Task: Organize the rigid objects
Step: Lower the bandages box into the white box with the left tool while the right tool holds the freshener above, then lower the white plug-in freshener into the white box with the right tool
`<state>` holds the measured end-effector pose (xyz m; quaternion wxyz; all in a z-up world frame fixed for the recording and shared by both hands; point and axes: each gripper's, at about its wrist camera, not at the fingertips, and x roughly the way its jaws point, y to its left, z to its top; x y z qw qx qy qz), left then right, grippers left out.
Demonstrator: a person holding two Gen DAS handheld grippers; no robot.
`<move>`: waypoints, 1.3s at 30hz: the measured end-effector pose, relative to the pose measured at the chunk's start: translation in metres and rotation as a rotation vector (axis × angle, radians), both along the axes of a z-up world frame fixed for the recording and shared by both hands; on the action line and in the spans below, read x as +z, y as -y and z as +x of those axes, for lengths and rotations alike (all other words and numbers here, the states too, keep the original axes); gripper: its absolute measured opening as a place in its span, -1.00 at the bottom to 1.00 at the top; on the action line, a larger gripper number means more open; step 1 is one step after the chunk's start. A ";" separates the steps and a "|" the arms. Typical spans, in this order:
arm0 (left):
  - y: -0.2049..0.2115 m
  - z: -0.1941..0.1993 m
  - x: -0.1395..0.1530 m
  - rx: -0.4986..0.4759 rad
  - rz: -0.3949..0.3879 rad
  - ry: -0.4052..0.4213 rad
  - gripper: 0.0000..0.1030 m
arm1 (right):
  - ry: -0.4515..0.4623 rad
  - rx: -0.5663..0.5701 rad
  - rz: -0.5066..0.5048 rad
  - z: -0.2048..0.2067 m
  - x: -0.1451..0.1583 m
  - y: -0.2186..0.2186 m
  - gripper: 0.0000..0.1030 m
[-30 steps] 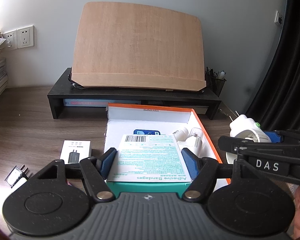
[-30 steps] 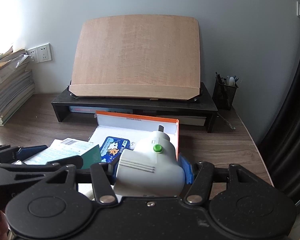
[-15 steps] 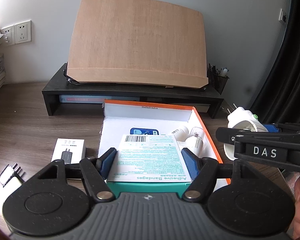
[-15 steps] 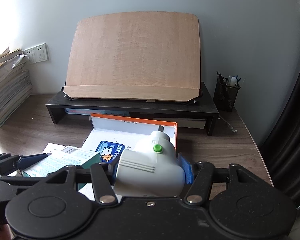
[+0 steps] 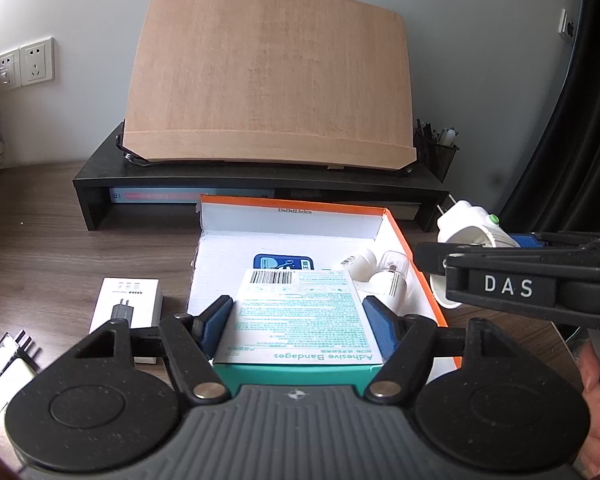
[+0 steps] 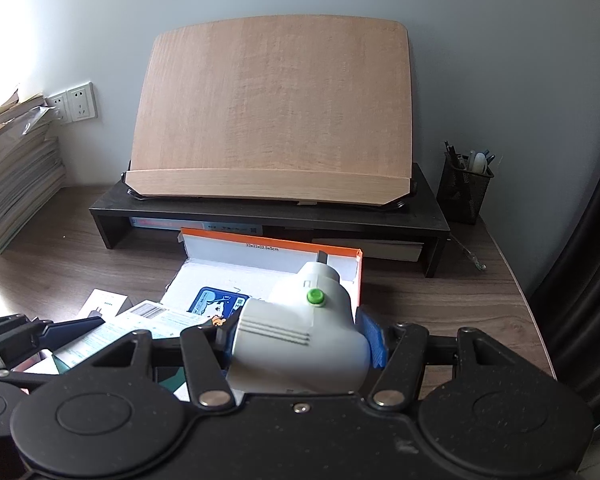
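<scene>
My left gripper (image 5: 298, 308) is shut on a teal and white adhesive bandages box (image 5: 300, 320), held over the front part of an open orange box (image 5: 292, 224) with a white inside. In that box lie a blue card (image 5: 284, 262) and two small white bulb-like items (image 5: 380, 270). My right gripper (image 6: 298, 338) is shut on a white plug adapter (image 6: 308, 316) with a green button. It hangs at the orange box's (image 6: 272, 246) right edge. The adapter (image 5: 468, 224) also shows in the left wrist view.
A white charger box (image 5: 128, 300) and a small plug (image 5: 8, 356) lie on the wooden table left of the orange box. Behind stands a black riser (image 5: 260, 184) carrying a tilted wooden board (image 5: 268, 76). A pen holder (image 6: 464, 192) stands back right, stacked books (image 6: 12, 184) far left.
The right gripper with the plug adapter has drifted a little forward along the orange box's right side. The left gripper keeps the bandages box over the box's front.
</scene>
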<state>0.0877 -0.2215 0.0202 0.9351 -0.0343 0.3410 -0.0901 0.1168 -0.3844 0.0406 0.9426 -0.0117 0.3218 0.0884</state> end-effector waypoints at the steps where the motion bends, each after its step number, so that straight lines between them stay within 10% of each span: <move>1: 0.001 0.001 0.000 -0.002 0.000 -0.002 0.39 | -0.001 0.001 -0.001 0.001 0.000 0.000 0.35; 39: 0.010 0.020 -0.014 -0.036 0.003 -0.041 0.39 | -0.043 0.021 -0.002 0.038 -0.013 -0.008 0.35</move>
